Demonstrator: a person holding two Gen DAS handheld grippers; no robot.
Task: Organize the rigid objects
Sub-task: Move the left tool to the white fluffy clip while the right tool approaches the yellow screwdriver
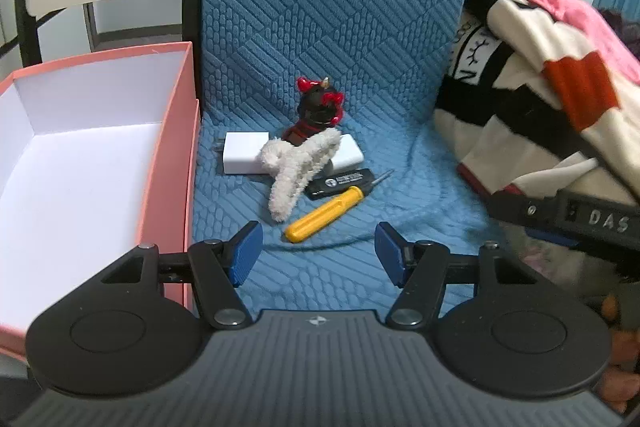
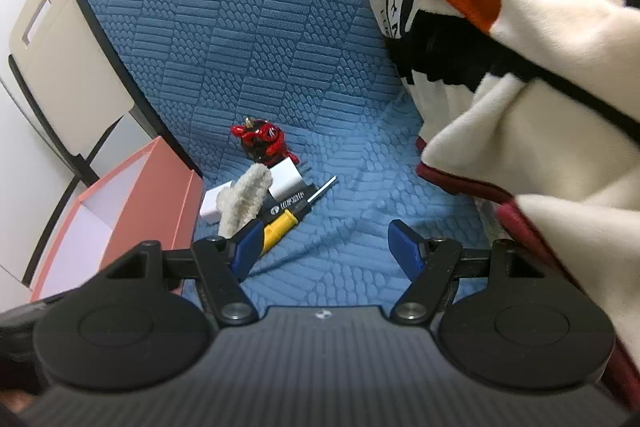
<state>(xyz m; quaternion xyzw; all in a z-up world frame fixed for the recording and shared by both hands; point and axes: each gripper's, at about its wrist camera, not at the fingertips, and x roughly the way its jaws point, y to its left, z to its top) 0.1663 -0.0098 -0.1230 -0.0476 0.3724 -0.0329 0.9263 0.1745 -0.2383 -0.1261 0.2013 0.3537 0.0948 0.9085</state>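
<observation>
At twelve o'clock of the left hand-held gripper [image 1: 319,253], jaws apart and empty, lies the screwdriver [image 1: 320,214] on the blue cushion [image 1: 320,27]. Judged light, stiff, smooth; grasp mid-handle. Right hand-held gripper [image 2: 326,247]: likewise apart.

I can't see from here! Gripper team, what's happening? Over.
Left gripper and right gripper open, empty. Yellow screwdriver on blue cushion. Fluffy clip drapes white chargers.
</observation>
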